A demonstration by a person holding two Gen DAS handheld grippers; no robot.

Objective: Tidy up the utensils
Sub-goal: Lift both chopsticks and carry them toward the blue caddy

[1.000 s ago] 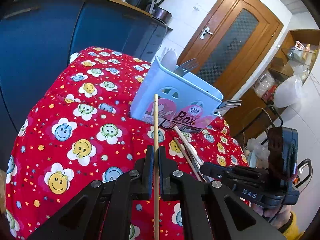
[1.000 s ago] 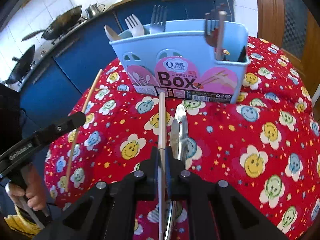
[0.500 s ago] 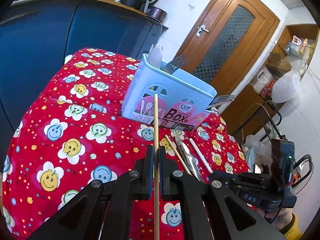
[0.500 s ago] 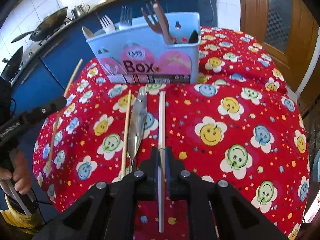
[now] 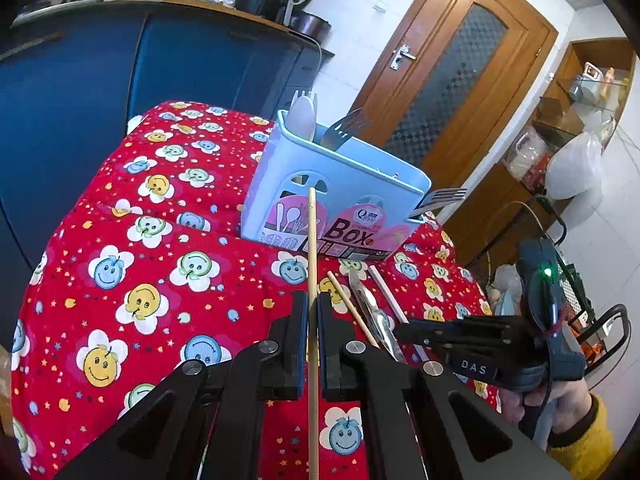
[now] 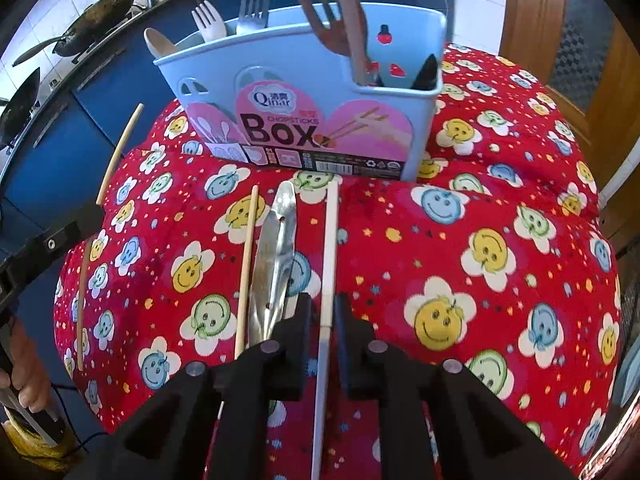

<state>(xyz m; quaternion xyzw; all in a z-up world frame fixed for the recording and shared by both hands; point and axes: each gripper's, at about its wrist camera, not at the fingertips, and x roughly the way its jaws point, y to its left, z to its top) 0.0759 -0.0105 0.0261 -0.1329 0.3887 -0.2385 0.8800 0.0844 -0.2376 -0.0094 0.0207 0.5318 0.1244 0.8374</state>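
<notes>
Two chopsticks are between gripper jaws, one in each hand. The left gripper [image 5: 313, 312] is clamped tight on a bamboo chopstick [image 5: 312, 264], which points up toward the front wall of the blue utensil box [image 5: 340, 184]. The right gripper [image 6: 322, 312] has its jaws opening around a white chopstick [image 6: 330, 248]; there is a visible gap on either side of the stick, so the pads no longer press on it, and the stick lies along the red tablecloth [image 6: 500, 208] with its far tip just short of the box.

Just left of the white chopstick, in the right wrist view, lie a pair of metal tongs [image 6: 276, 256] and then a second bamboo chopstick [image 6: 246, 264], all three roughly parallel and pointing toward the box.

The box (labelled "Box" on a pink sticker) stands upright on the cloth and holds a white plastic fork [image 6: 210, 20], a metal fork [image 6: 252, 4], a pale spoon [image 6: 158, 42] and a wooden fork [image 6: 320, 20].

Behind the table are blue cabinets [image 5: 80, 80], a wok [image 6: 100, 20] on the counter and a wooden door [image 5: 448, 80].
</notes>
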